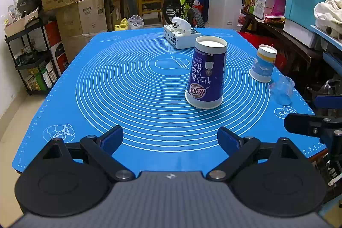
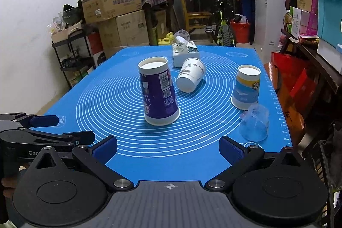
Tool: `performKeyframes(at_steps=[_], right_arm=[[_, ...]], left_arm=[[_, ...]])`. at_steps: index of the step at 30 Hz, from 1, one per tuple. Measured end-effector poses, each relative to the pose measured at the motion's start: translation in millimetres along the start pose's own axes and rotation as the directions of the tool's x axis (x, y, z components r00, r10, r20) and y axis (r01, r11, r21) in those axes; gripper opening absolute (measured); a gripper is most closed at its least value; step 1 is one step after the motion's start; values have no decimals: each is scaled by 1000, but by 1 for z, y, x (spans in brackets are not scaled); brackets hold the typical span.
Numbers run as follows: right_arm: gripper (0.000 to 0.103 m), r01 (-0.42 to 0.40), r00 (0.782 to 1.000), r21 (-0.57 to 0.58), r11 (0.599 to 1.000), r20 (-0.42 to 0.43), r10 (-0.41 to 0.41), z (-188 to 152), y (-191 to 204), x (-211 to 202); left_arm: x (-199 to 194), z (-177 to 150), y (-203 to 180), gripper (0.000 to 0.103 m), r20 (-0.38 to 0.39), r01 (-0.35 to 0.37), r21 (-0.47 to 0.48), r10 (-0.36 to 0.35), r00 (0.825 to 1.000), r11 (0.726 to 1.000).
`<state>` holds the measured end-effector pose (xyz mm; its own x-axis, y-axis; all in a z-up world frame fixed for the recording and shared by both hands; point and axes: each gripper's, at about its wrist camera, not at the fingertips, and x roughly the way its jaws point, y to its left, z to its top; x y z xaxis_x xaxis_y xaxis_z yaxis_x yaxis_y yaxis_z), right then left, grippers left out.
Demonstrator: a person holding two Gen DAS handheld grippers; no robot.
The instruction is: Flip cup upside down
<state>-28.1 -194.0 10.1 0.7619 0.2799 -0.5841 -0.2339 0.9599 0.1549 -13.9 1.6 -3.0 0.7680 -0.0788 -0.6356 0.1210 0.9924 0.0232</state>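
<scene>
Both pairs of fingers are spread wide and grasp nothing: the left gripper [image 1: 170, 138] and the right gripper [image 2: 168, 147] hover over the near edge of the blue mat [image 1: 132, 87] on the bench. At 12 o'clock from the right gripper a purple cup [image 2: 158, 91] stands upside down on the mat. Behind it, toward 1 o'clock, a white cup [image 2: 190, 77] lies on its side, just before a tissue box [image 2: 185, 52]. At 2 o'clock a blue-and-yellow cup [image 2: 245, 87] stands inverted, with a clear plastic cup [image 2: 255, 123] just beside it.
</scene>
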Motion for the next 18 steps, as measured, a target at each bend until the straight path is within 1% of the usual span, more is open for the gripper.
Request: performKeyframes(at_steps=[18], right_arm=[[101,-8,1000,-1,1000,-10,8,-1,0,4]], left_arm=[[0,1,-2,94,-2,8,2,-8,1000,1000]])
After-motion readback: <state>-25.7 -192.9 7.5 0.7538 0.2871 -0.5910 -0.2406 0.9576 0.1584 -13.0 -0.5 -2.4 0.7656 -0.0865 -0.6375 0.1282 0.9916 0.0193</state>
